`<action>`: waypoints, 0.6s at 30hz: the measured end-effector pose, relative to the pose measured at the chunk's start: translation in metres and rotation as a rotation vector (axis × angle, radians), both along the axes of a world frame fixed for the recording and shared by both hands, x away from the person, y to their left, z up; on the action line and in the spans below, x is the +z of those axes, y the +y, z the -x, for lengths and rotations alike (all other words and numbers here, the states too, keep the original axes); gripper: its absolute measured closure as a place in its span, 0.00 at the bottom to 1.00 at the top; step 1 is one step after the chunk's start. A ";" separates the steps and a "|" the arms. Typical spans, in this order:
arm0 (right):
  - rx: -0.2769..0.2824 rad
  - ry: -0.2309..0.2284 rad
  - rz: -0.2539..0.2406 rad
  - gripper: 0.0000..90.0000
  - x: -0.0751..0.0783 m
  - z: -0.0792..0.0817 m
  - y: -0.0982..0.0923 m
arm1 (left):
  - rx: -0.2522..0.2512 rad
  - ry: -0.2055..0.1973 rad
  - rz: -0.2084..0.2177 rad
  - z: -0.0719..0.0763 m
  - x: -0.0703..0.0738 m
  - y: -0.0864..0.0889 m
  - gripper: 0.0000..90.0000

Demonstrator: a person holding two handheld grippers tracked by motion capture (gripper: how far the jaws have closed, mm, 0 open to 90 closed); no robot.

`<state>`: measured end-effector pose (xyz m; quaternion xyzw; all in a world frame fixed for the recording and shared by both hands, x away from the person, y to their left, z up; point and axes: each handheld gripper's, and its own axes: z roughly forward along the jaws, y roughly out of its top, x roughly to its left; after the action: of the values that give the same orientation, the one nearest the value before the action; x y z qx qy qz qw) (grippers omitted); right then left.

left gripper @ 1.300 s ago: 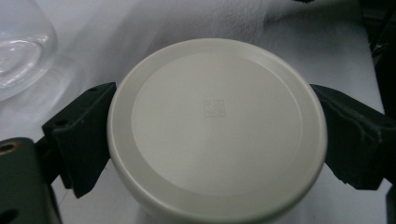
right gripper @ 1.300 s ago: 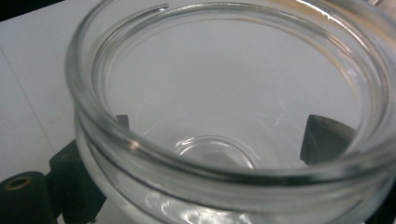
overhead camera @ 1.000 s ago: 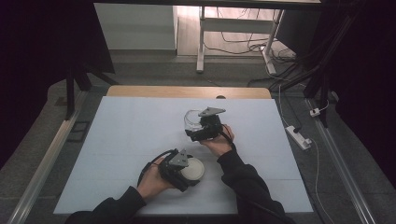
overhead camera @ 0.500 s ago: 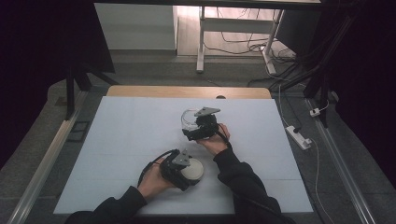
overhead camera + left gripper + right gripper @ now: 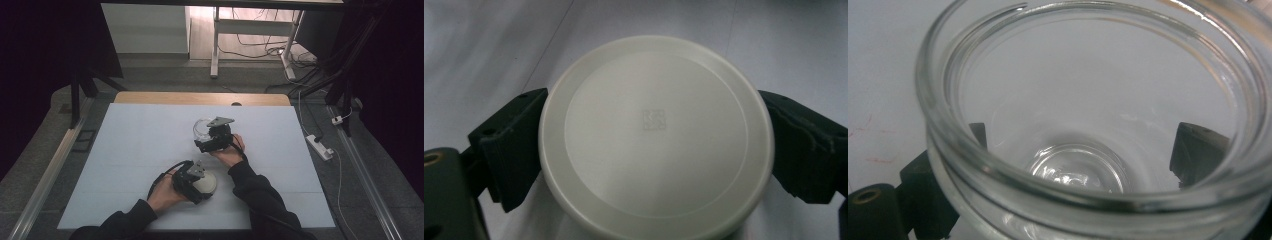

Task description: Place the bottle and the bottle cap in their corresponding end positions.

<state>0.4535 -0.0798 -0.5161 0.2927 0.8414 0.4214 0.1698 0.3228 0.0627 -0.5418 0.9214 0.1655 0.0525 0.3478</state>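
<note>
- White table (image 5: 125, 150): lid and jar sit apart, so capping looks to be the step in hand.
- Glass jar (image 5: 202, 129), mid-table, empty, mouth open; right gripper (image 5: 214, 140) jaws clamp its wall.
- White lid (image 5: 206, 184), near edge; left gripper (image 5: 192, 181) jaws pinch its rim. Next: carry it far-right, level over the mouth.

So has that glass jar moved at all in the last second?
Yes. The glass jar, held in the right gripper, has slid slightly left, away from the power strip on the floor.
</note>
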 end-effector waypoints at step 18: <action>-0.004 0.004 -0.033 0.01 0.007 0.004 -0.003 | 0.020 0.021 0.050 0.000 0.006 0.004 0.04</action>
<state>0.4493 -0.0827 -0.5093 0.2980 0.8341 0.4343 0.1641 0.3223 0.0669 -0.5354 0.9111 0.1797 0.0423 0.3685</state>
